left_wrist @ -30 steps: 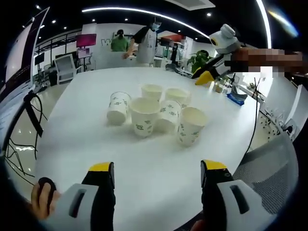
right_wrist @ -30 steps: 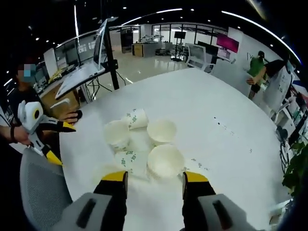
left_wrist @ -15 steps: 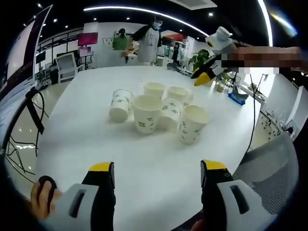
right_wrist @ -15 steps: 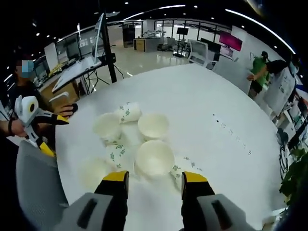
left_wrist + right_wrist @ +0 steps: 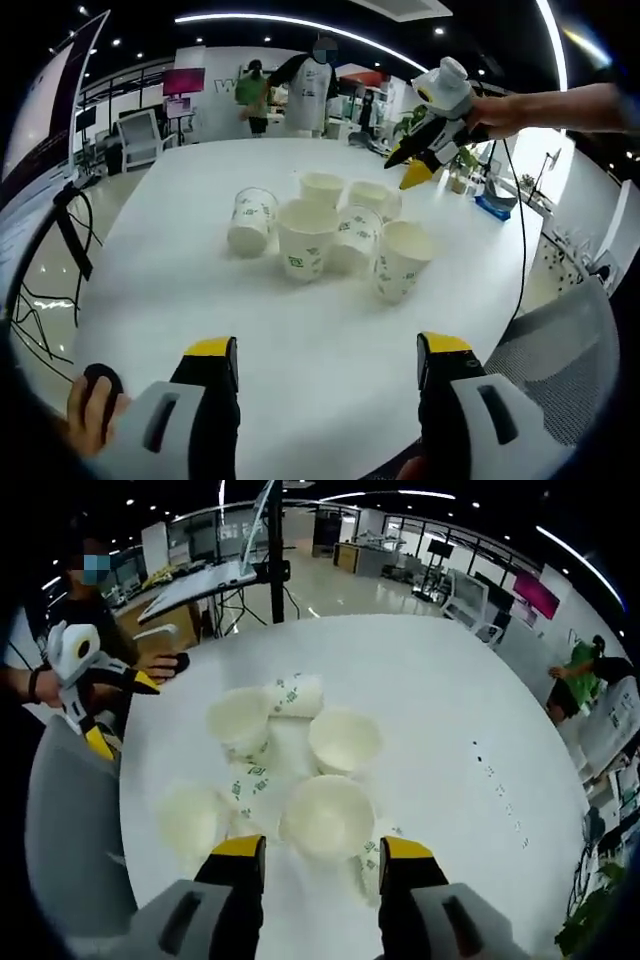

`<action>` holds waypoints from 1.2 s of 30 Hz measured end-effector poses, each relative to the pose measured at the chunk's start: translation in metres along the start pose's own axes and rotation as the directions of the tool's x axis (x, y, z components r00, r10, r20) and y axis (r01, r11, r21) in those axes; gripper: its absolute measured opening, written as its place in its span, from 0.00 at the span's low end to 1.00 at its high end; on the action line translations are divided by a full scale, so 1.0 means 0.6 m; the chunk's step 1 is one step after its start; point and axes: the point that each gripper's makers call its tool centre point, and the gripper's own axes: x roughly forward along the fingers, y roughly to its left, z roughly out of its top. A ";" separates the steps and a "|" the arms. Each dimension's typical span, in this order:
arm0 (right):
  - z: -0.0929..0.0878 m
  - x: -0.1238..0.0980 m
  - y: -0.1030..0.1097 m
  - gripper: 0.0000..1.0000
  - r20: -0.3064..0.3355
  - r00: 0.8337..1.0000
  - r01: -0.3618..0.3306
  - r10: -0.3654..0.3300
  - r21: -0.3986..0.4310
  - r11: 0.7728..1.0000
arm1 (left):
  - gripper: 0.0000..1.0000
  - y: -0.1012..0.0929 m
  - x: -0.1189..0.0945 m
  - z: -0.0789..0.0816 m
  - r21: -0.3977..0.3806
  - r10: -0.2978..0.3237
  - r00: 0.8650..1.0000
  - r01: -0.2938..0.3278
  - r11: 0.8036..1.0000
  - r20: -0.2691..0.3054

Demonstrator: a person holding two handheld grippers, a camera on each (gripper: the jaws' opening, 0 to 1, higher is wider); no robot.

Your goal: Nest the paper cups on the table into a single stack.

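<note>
Several white paper cups with green print cluster on the round white table (image 5: 180,300). In the left gripper view, upright cups stand at the front (image 5: 305,238) and right (image 5: 400,260), and one lies on its side at the left (image 5: 248,220). My left gripper (image 5: 328,365) is open, well short of the cluster. My right gripper (image 5: 408,165), in a hand, hovers above the cluster's far right side. In the right gripper view, my right gripper (image 5: 322,852) is open, with an upright cup (image 5: 327,815) just ahead of its jaws. Another cup (image 5: 295,695) lies tipped at the far side.
A grey mesh chair (image 5: 65,830) stands at the table's edge below my left gripper (image 5: 100,695), which a person holds open. A tripod stand (image 5: 272,540) and desks lie beyond the table. Two people (image 5: 300,85) stand at the table's far end.
My right gripper has moved in over the cups, and they now look closer in its view. The left gripper has barely moved. The cups have stayed in place.
</note>
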 end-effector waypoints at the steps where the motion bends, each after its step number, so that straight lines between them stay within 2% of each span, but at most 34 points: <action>1: 0.001 0.001 -0.001 0.44 -0.001 1.000 -0.009 0.009 -0.003 1.000 | 0.72 0.000 0.001 0.001 0.001 0.000 1.000 0.000 1.000 0.000; 9: -0.018 0.023 0.007 0.44 -0.076 0.996 -0.052 0.043 -0.117 0.992 | 0.72 0.001 0.003 0.005 -0.002 0.001 1.000 -0.001 1.000 0.001; 11: -0.023 0.024 0.023 0.44 -0.092 0.995 -0.059 0.046 -0.146 0.987 | 0.72 0.000 0.004 0.006 -0.003 0.001 1.000 -0.001 1.000 0.002; 12: -0.025 0.032 0.016 0.44 -0.097 0.994 -0.064 0.049 -0.159 0.985 | 0.72 0.000 0.004 0.006 -0.003 0.001 1.000 -0.001 1.000 0.001; 14: -0.021 0.031 0.029 0.44 -0.104 0.993 -0.071 0.053 -0.183 0.981 | 0.72 0.002 0.006 0.006 -0.005 0.001 1.000 -0.001 1.000 0.002; 21: -0.017 0.053 0.031 0.43 -0.148 0.987 -0.106 0.070 -0.252 0.962 | 0.72 0.000 0.008 0.006 -0.006 -0.001 1.000 0.001 1.000 0.000; 25: -0.017 0.061 0.040 0.43 -0.172 0.982 -0.125 0.079 -0.272 0.954 | 0.72 -0.001 0.009 0.008 -0.007 -0.001 1.000 0.001 1.000 -0.002; 28: -0.033 0.079 0.030 0.42 -0.196 0.977 -0.135 0.082 -0.277 0.951 | 0.72 -0.001 0.012 0.006 -0.007 -0.001 1.000 0.001 1.000 -0.006; 31: -0.032 0.074 0.036 0.40 -0.215 0.973 -0.141 0.080 -0.282 0.949 | 0.72 -0.003 0.010 0.007 -0.008 -0.001 1.000 0.001 1.000 -0.006; 32: -0.043 0.088 0.025 0.40 -0.223 0.971 -0.143 0.080 -0.283 0.948 | 0.72 -0.003 0.010 0.007 -0.009 -0.001 1.000 0.001 1.000 -0.007; 34: -0.044 0.087 0.034 0.40 -0.236 0.968 -0.149 0.080 -0.290 0.945 | 0.71 -0.005 0.009 0.006 -0.009 -0.001 1.000 0.001 1.000 -0.009; 36: -0.050 0.093 0.026 0.39 -0.244 0.966 -0.152 0.080 -0.292 0.944 | 0.71 -0.004 0.009 0.005 -0.009 -0.001 1.000 0.001 1.000 -0.012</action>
